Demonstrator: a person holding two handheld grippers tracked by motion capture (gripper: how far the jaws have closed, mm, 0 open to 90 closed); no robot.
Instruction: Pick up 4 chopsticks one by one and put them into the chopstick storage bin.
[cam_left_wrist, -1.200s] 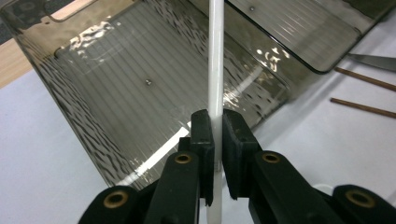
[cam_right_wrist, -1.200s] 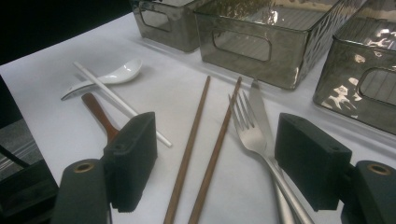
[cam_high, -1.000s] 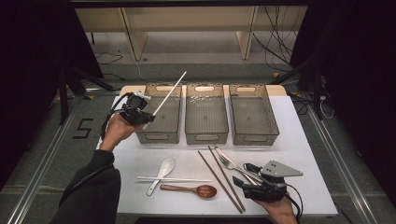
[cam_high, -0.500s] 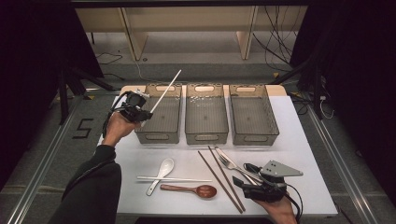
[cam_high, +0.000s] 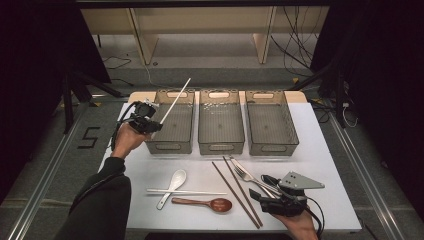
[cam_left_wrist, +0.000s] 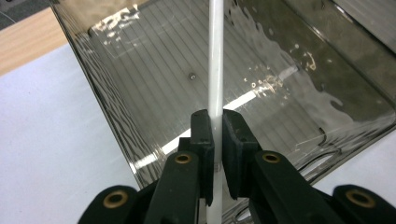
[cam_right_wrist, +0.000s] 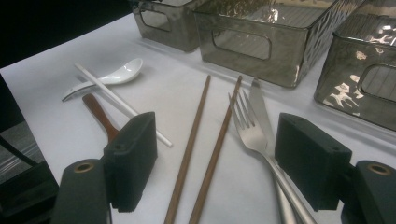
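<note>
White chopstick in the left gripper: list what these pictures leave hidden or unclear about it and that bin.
- White chopstick, left gripper view: top end cut off by the frame edge; lower end hidden behind the left gripper, whose jaws are shut on it.
- High view: the left gripper is too small to show the jaws.
- Left bin, left gripper view: glare blurs the wall; far end cut off.

Person in dark long sleeve (cam_high: 102, 200); both grippers black w/ brass-coloured pivot screws (cam_left_wrist: 182, 158), blocky pads; right gripper (cam_high: 256, 196) topped by grey triangular plate (cam_high: 300, 181), black cable trailing
</note>
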